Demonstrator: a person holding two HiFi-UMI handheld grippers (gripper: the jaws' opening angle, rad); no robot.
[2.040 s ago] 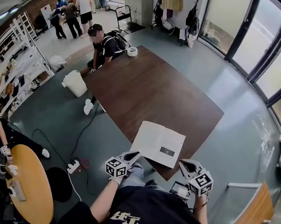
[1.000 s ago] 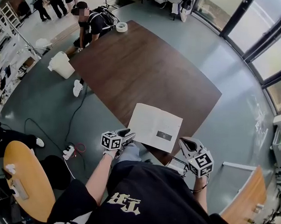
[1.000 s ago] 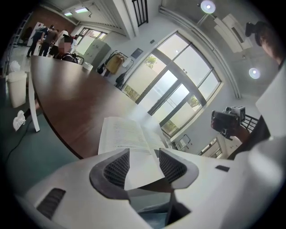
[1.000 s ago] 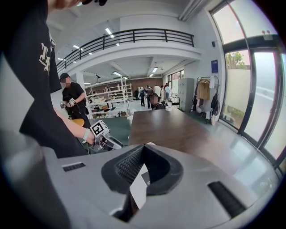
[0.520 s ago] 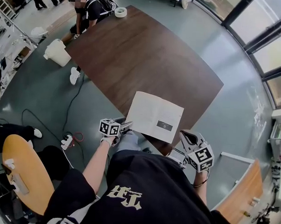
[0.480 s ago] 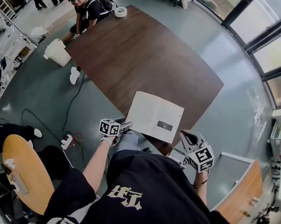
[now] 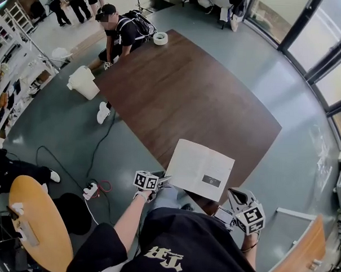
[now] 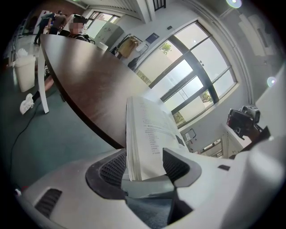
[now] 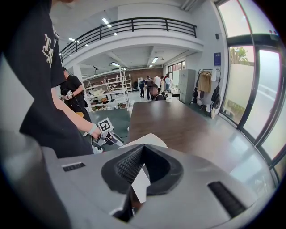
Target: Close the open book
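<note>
Have brought the left hand-held gripper (image 7: 163, 181) down and in since a second ago, to the near left edge of the book (image 7: 202, 169), and have just been spreading its jaws to full width. Now straddling that edge: a stack of pages between the two ribbed pads (image 8: 111, 167), close on both sides but not visibly pinched. Holding the right hand-held gripper (image 7: 235, 193) just off the book's near right corner, jaw tips together, nothing of the book caught in them. Cannot tell what the small white piece in the hollow behind those tips is.

As for the book: lying open and face up at the near corner of the dark wooden surface (image 7: 183, 94), near left corner seemingly past the edge.

Judging this as the approach to the grasp, with closing not yet begun. Next: pinch the left-hand pages without creasing them, lift, and swing them over the spine onto the right half, perhaps steadying that half with the other tool.

At the far end of the surface, well apart: a roll of tape (image 7: 160, 38) and a person leaning in.
</note>
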